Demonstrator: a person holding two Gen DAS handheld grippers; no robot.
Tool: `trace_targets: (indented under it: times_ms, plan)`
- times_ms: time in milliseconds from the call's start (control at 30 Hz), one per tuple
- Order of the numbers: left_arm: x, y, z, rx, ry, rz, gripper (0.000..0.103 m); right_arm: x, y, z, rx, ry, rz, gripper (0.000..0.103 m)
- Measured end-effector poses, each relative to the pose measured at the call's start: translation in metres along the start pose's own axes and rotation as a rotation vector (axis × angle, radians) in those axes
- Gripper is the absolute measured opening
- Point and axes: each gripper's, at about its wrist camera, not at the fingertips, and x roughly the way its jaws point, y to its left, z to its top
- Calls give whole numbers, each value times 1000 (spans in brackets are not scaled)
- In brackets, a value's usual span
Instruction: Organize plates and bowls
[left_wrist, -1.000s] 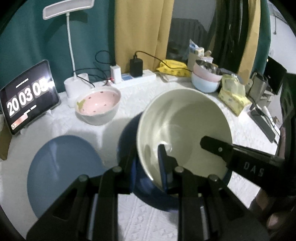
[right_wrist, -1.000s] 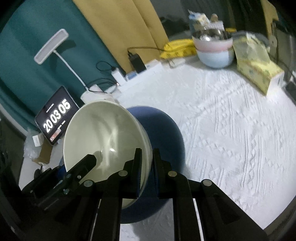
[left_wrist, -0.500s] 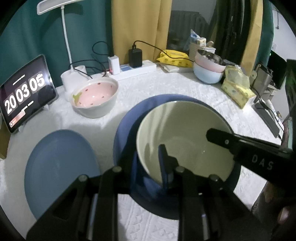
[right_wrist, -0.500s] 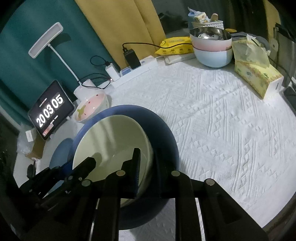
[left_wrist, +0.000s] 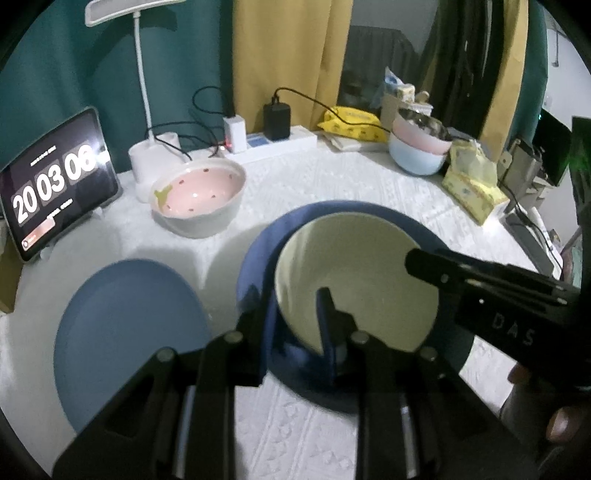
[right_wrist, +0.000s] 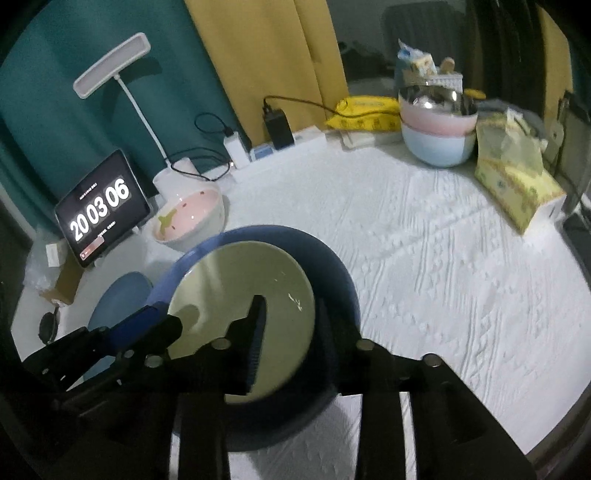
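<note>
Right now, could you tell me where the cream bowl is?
The cream bowl sits inside the dark blue bowl near the table's front, right of the blue plate and in front of the pink bowl.

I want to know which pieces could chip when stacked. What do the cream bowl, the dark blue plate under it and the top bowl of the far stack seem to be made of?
Cream bowl: likely glazed ceramic; smooth, soft sheen.
Dark blue plate: ceramic or melamine; matte, even colour, cannot tell which.
Top stacked bowl: metal, probably stainless steel; mirror-like reflections inside.
</note>
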Motion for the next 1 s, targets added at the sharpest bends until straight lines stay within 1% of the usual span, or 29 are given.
trace_targets:
  times_ms: [267,567,867,933,1000]
  plan:
    - [-14,10,8,-15,-39,-4,25,-9,-3,12,8,-31,-9,41]
    - [-31,27,19,-49,-98,4,28,-19,13,28,-24,-62,12,41]
    - [-38,49,28,-91,-132,10,35,-12,33,38,-55,-54,31,41]
    - [-39,53,29,-99,-140,11,42,-10,39,43,-69,-55,37,41]
    - [-39,58,31,-112,-146,12,45,-8,45,47,-83,-56,44,41]
